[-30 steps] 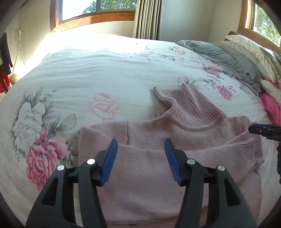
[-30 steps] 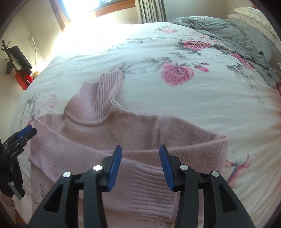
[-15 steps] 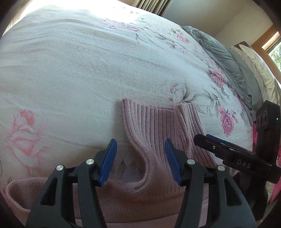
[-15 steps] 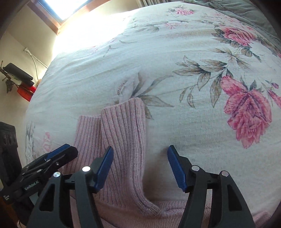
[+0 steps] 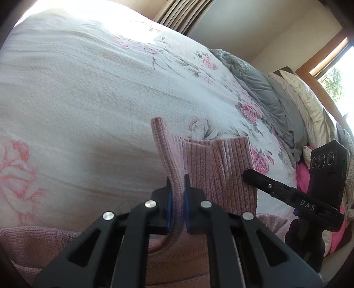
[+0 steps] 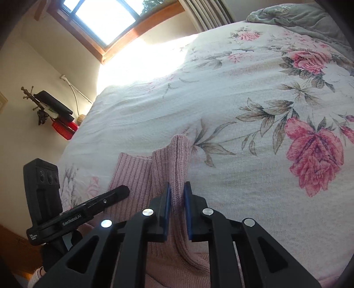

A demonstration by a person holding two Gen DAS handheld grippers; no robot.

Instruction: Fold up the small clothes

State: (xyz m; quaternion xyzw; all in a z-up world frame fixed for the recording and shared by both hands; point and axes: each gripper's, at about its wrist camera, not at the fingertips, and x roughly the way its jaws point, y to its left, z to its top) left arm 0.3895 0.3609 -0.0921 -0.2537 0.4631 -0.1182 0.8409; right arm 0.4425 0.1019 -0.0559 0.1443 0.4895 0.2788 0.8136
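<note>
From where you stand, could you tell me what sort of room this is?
It looks like a bedroom. A wide floral bedspread covers a bed, pillows and a grey blanket are piled at its head, and a wood-framed window with curtains lets sun onto it.

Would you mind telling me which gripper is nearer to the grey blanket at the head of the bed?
Right. The right gripper pinches the sweater collar on the edge facing the grey blanket; the left gripper pinches the collar's opposite edge, farther away.
</note>
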